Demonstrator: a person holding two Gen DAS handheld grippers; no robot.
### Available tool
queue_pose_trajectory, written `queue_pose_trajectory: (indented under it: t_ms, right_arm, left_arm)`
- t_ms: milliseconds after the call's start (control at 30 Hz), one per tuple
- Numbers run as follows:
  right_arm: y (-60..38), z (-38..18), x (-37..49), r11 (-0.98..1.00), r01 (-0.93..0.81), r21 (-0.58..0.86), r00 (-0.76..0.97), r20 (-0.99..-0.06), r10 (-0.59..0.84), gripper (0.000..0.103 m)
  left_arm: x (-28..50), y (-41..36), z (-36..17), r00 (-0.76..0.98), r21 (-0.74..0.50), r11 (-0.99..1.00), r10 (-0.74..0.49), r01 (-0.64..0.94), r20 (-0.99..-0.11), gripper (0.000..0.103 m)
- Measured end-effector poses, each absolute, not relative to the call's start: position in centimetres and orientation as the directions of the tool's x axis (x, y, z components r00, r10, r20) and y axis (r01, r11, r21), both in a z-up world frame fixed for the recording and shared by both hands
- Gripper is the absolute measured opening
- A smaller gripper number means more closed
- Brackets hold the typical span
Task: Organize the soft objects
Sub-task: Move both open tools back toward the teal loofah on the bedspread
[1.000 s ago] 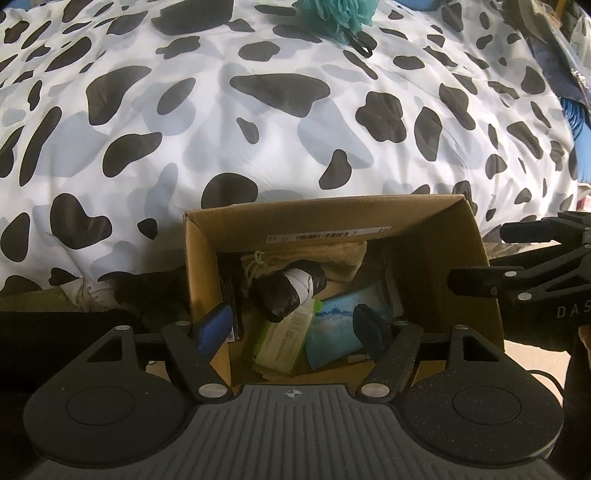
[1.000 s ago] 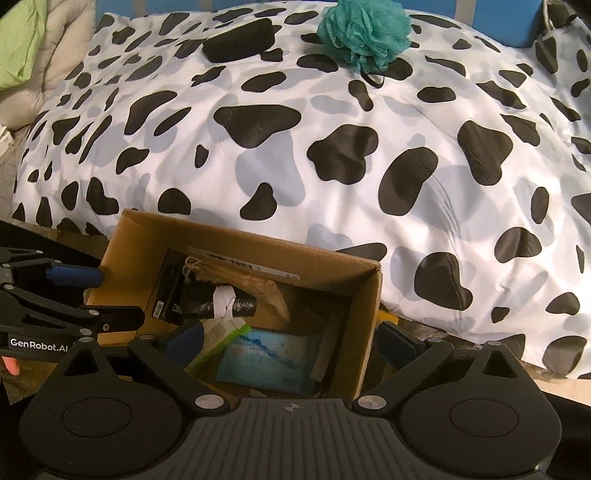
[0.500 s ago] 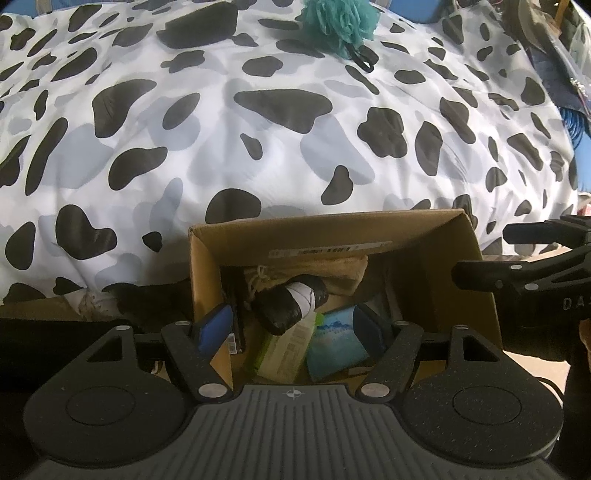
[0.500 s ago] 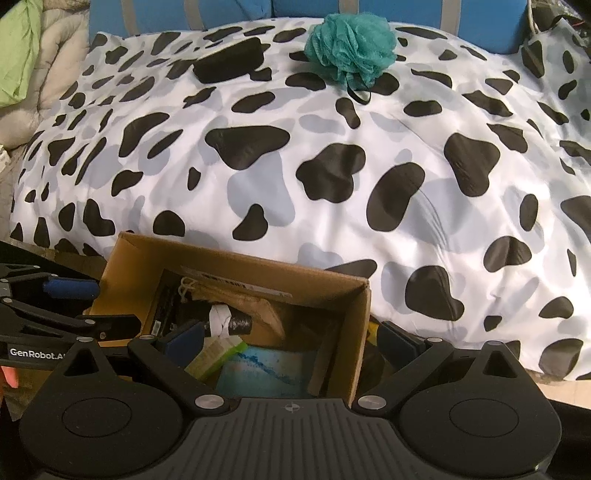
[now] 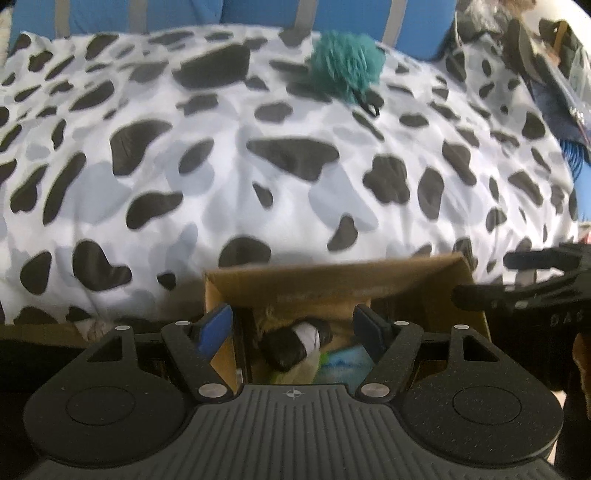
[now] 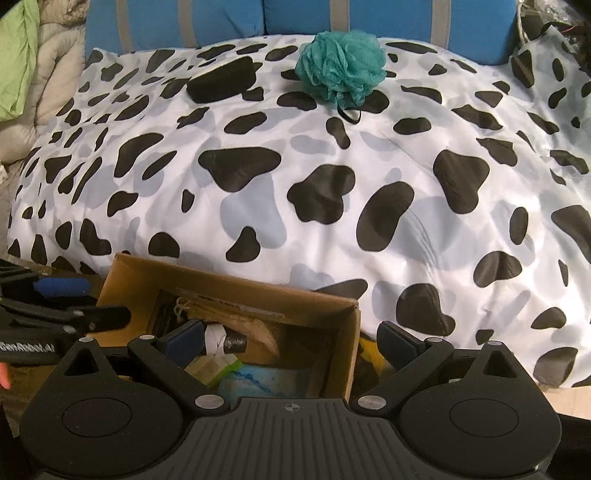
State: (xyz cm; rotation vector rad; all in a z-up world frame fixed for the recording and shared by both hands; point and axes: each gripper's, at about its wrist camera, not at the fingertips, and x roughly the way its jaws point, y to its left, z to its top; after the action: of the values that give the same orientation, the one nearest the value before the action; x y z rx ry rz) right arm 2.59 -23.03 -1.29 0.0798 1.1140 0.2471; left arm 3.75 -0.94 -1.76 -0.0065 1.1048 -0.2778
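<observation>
bed: covered by a white blanket (image 6: 332,184) with black and grey cow spots, bulging up behind the box.
bath pouf: teal mesh pouf (image 6: 341,64) sits on the far part of the blanket, near the blue cushions (image 6: 295,16); black loop hangs off its near side. Same pouf in left view (image 5: 345,64), blurred.
black pad: flat black block (image 6: 221,79) on the blanket, left of the pouf, apart from it.
box: open cardboard box (image 6: 229,284) at the near edge of the bed, its far wall against the blanket. Left view shows it too (image 5: 332,277).
box contents: black-and-white rolled bundle (image 5: 295,341), tan pouch with a drawstring (image 6: 236,314), green-and-white packet (image 6: 214,367), blue-and-white pack (image 6: 258,380). All lie loose, partly overlapping.
left gripper: (image 5: 295,328) above the near side of the box, pointing down into it. Fingers (image 5: 214,326) spread apart, nothing between them, no contact with the bundle below.
right gripper: (image 6: 291,341) over the box's right wall; left finger above the inside, right finger (image 6: 399,341) outside the box. Fingers wide apart, gripping nothing.
other: each gripper shows at the edge of the other's view. Green and beige bedding (image 6: 22,74) piled at far left.
</observation>
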Motion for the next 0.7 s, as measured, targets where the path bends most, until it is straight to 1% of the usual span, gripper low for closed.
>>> queue_pose_trajectory:
  t_ms: [367,700]
  right_arm:
    - [-23.4,-0.5,4.2,0.977,-0.155,0.146,0.485,-0.85,0.204,0.099]
    - [-24.6,0.4,6.1,0.98,-0.141,0.139,0.555,-0.809,0.195,0.1]
  left_arm:
    - [5.4,-1.2,-0.5,0.5,-0.089,0.966,-0.204,0.244,-0.842,0.071]
    - [7.5,-1.5,-0.2,0.537,-0.078,0.961,-0.214,0.265,-0.816,0.071]
